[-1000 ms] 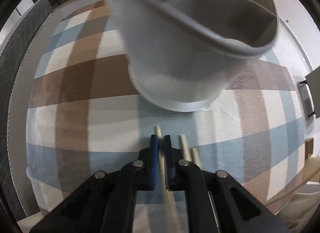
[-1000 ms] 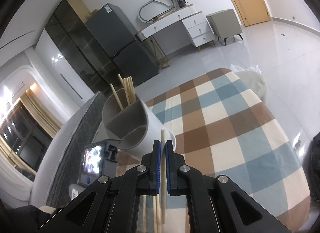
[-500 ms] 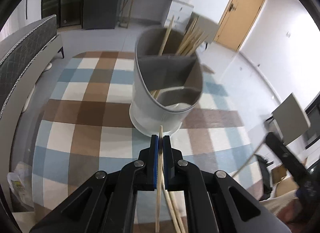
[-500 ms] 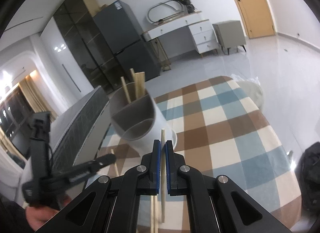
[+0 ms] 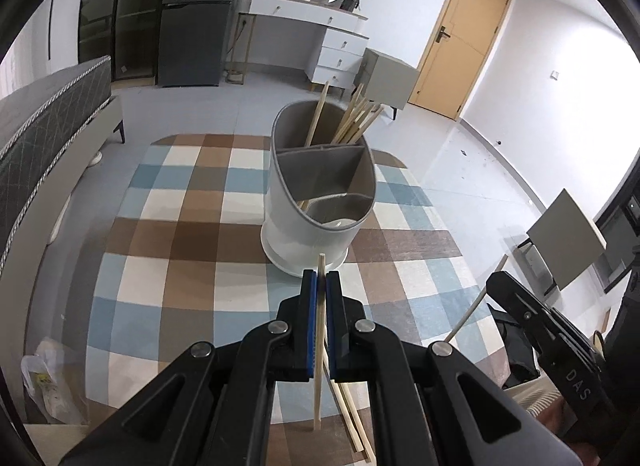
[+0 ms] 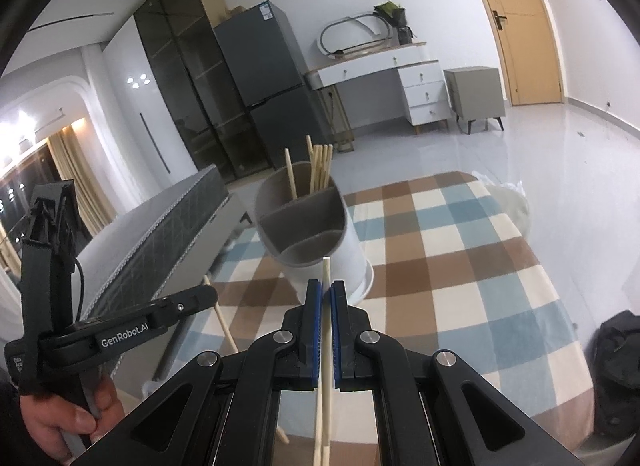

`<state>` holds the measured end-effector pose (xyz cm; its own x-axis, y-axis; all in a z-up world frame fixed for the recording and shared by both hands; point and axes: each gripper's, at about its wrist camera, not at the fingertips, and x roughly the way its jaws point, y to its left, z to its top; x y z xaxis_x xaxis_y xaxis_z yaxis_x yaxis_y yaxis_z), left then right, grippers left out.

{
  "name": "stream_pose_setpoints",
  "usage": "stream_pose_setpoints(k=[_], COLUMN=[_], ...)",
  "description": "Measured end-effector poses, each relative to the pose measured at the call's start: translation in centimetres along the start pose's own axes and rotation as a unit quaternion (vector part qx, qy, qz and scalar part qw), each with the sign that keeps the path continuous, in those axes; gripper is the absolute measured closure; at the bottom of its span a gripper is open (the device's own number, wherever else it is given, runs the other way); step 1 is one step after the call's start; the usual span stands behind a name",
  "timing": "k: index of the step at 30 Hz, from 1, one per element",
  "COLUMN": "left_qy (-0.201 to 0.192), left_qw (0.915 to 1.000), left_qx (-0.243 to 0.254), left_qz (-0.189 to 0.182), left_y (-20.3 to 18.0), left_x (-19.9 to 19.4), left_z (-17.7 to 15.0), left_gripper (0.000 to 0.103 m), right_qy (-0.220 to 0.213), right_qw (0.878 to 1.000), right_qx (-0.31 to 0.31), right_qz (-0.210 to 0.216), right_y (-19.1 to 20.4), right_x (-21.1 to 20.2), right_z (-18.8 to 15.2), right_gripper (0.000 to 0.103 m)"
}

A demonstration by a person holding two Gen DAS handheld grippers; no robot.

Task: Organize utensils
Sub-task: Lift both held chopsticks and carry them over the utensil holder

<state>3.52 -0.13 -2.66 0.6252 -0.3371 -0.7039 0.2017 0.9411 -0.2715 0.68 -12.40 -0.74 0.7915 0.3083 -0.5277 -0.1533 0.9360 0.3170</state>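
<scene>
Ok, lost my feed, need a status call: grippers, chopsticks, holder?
Left gripper shut on a chopstick. Right gripper shut on another chopstick. Holder upright on checked cloth, chopsticks only in its far compartment. Nothing in the way.

- Checked tablecloth (image 5: pixel 168 266) lying across the table, in brown, blue and cream squares.
- Grey quilted bed (image 5: pixel 44 121) standing along the left.
- Dark fridge (image 6: pixel 264 77) standing at the far wall.
- White dresser (image 6: pixel 400 73) sitting right of it, carrying an oval mirror (image 6: pixel 352 35).
- Wooden door (image 5: pixel 464 37) showing far right.
</scene>
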Motion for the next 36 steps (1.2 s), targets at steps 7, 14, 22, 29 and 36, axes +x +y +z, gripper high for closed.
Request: stream_pose_setpoints(k=[7, 14, 22, 29, 36], left_qy=[-0.001, -0.014, -0.055, -0.074, -0.095], left_qw=[0.9996, 0.9990, 0.9968, 0.9953, 0.9940], left_qx=[0.027, 0.031, 0.028, 0.017, 0.026], left_qz=[-0.011, -0.030, -0.051, -0.059, -0.048], left_y=[-0.4, -0.7, -1.0, -0.6, 0.5], left_x=[-1.2, -3.4, -6.6, -6.4, -4.2], left_z=[1.3, 4.3, 11.1, 16.1, 19.7], left_gripper=[0.103, 0.103, 0.103, 0.103, 0.103], right_qy=[-0.011, -0.027, -0.073, -0.104, -0.122], right_qw=[1.000, 0.999, 0.997, 0.993, 0.991], right_qx=[-0.008, -0.020, -0.030, -0.037, -0.046], right_qz=[0.005, 0.009, 0.023, 0.039, 0.041], right_y=[0.9, 1.7, 2.8, 4.0, 4.1], right_x=[-0.3, -0.2, -0.2, 1.4, 4.0], right_z=[0.6, 2.8, 9.0, 14.6, 18.7], right_gripper=[0.099, 0.099, 0.099, 0.099, 0.099])
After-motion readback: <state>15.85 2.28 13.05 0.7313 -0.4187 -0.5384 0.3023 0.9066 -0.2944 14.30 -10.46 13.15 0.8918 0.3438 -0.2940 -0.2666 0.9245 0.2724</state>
